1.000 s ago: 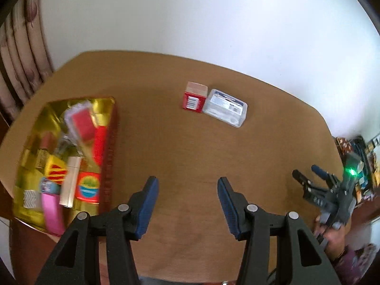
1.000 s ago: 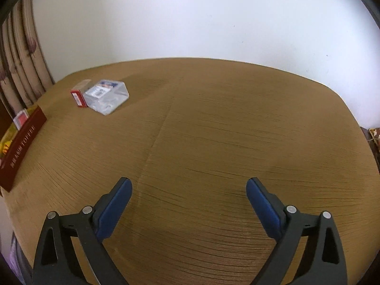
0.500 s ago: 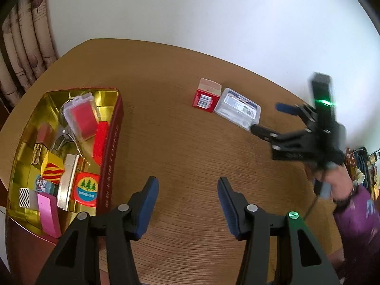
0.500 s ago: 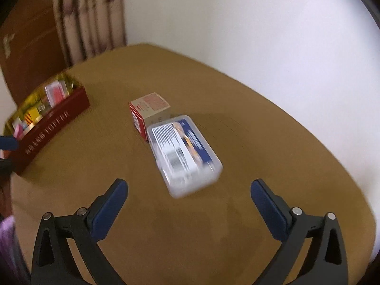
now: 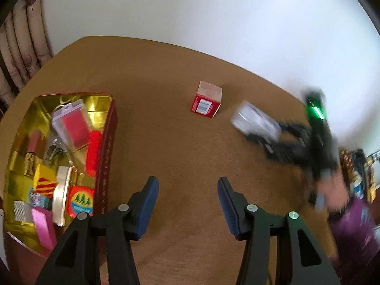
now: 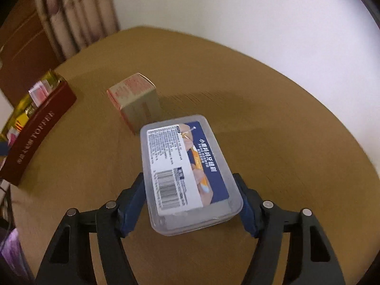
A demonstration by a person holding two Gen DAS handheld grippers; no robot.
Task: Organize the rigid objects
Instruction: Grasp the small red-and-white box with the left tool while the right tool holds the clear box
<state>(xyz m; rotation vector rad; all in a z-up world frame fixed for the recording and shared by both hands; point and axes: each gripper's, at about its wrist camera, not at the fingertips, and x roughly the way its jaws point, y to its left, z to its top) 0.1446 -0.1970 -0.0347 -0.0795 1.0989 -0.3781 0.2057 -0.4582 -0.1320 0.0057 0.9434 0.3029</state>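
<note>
The clear plastic box with the blue and white label [image 6: 187,173] now sits between the blue pads of your right gripper [image 6: 190,204]. A moment ago those jaws were wide apart with only bare table under them; now they are closing in on the box's long sides and look to be touching it. The box lies on the round brown wooden table [image 6: 285,130], near the far edge. The small red and tan cardboard box [image 6: 136,99] stands just beside it. So the pick-up has begun. Your left gripper [image 5: 187,201] holds nothing, jaws apart, near the gold tin tray with red sides [image 5: 108,142] at the left edge.
</note>
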